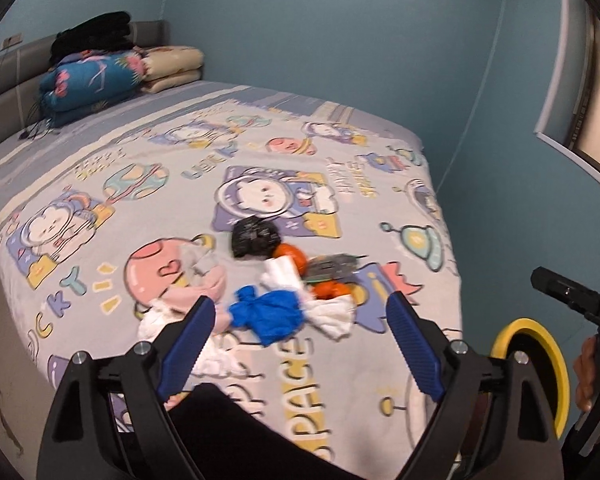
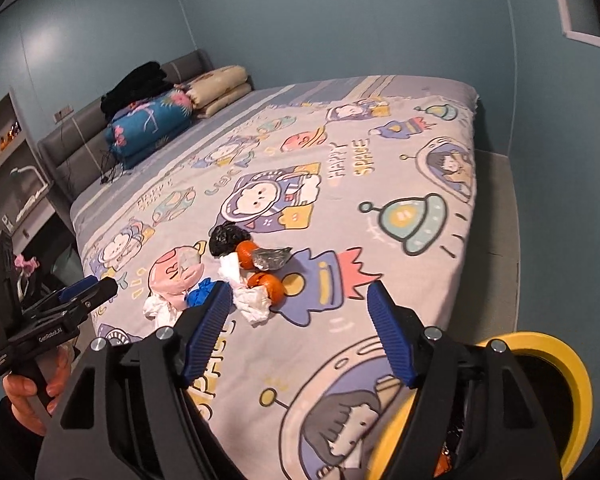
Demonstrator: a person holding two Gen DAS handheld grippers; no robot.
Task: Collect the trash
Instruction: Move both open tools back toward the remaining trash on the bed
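Hovering over a bed (image 1: 100, 200) dressed in a cartoon space-print sheet, two hand-held claws face a small heap of trash lying straight ahead of them, near the mattress's close edge. Below and to the right of the right gripper (image 2: 296, 332) sits a yellow-rimmed bin (image 2: 572, 364), its dark mouth just beside the bed; the left wrist view shows the same bin low on that claw's right. The left gripper (image 1: 300, 340) has its blue pads spread wide apart with nothing between them, and the right one stands equally parted and unloaded. Just beyond the left claw's tips lies a crumpled blue plastic bag (image 1: 270, 314), with white tissue wads (image 1: 334, 318) to its right and pink-and-white scraps (image 1: 204, 292) to its left. Farther ahead sit a black crumpled bag (image 1: 254, 238), orange peels (image 1: 294, 260) and a silvery wrapper (image 1: 332, 268). Taking the nearest piece first looks the sound course: lower the open pads either side of the blue bag, pinch its bunched middle and not a loose corner, and keep clear of the sheet so the fabric is not dragged up. Light tissue may slip or trail, so a firm, centred squeeze before swinging right to the bin seems wise.
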